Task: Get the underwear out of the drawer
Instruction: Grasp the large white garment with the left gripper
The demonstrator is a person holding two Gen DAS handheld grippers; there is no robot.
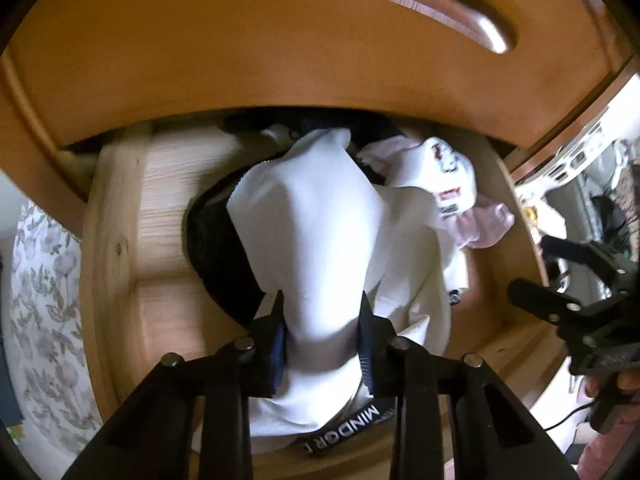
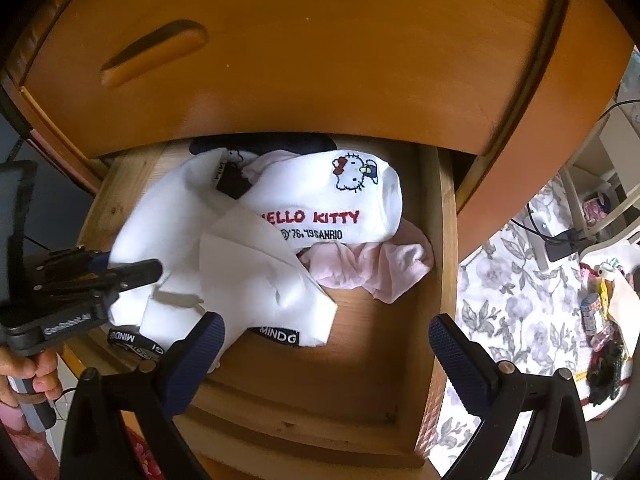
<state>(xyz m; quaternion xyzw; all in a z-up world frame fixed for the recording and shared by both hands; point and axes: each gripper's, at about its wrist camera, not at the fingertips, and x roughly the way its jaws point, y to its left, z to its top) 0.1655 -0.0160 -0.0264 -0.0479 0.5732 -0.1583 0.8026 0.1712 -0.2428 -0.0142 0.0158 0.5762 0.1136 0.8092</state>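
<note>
White cotton fills the left wrist view: the left gripper (image 1: 322, 320) has its two blue-padded jaws clamped on a bunched fold of white underwear (image 1: 320, 240), whose black waistband printed MINDG hangs below the pads at six o'clock. The cloth stretches up from the jaws toward twelve o'clock, its far end among the other garments in the open wooden drawer (image 1: 120, 240). Beneath it at nine o'clock lies a dark garment (image 1: 216, 240), and at two o'clock a white Hello Kitty piece (image 1: 444, 172) rests over a pink garment (image 1: 488, 228). In the right wrist view the right gripper (image 2: 326, 340) hangs over the drawer's bare floor with its jaws wide apart and nothing between them; its left pad (image 2: 196, 356) overlaps the hem of the white underwear, though contact cannot be judged. A hand (image 2: 36, 372) grips the left tool's handle at eight o'clock there. Floral fabric (image 2: 520, 300) shows at three o'clock outside the drawer.
</note>
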